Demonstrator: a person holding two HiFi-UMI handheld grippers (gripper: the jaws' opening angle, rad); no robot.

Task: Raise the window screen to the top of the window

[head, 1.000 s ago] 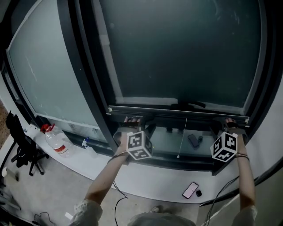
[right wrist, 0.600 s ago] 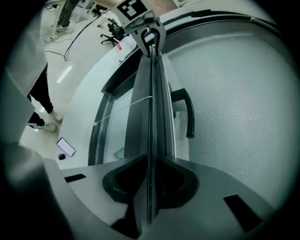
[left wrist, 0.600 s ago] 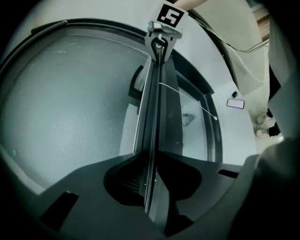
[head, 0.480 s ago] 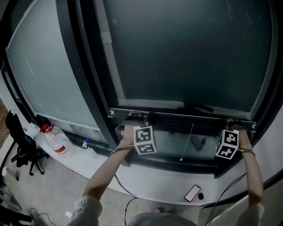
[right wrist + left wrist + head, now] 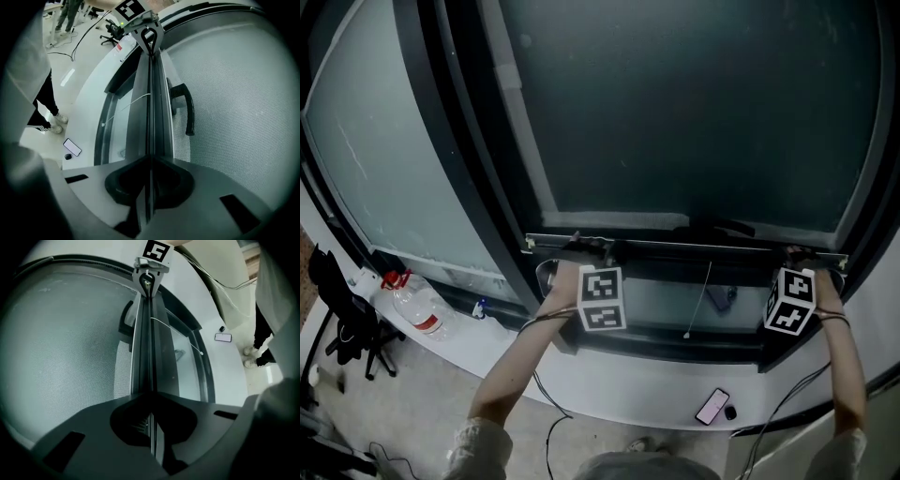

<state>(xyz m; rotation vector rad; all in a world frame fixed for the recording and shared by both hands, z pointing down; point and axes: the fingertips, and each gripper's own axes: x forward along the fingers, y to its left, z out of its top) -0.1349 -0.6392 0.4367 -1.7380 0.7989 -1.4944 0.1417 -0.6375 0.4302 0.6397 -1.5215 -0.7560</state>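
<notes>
Grippers: 2 – left gripper (image 5: 589,247), right gripper (image 5: 797,253)
Screen (image 5: 694,112): 1
Bar (image 5: 684,246): 1
Handle (image 5: 188,110): 1
Cord (image 5: 698,300): 1
Bottle (image 5: 417,314): 1
Phone (image 5: 710,406): 1
Chair (image 5: 342,323): 1

A white sill (image 5: 619,380) curves along under the window. On its right part lies a phone (image 5: 710,405), screen up, with a small dark object (image 5: 730,412) just beside it (too small to tell what). At the left end is a clear bottle (image 5: 417,309) with a red cap. An office chair (image 5: 342,323) stands on the grey floor (image 5: 422,394) below.
</notes>
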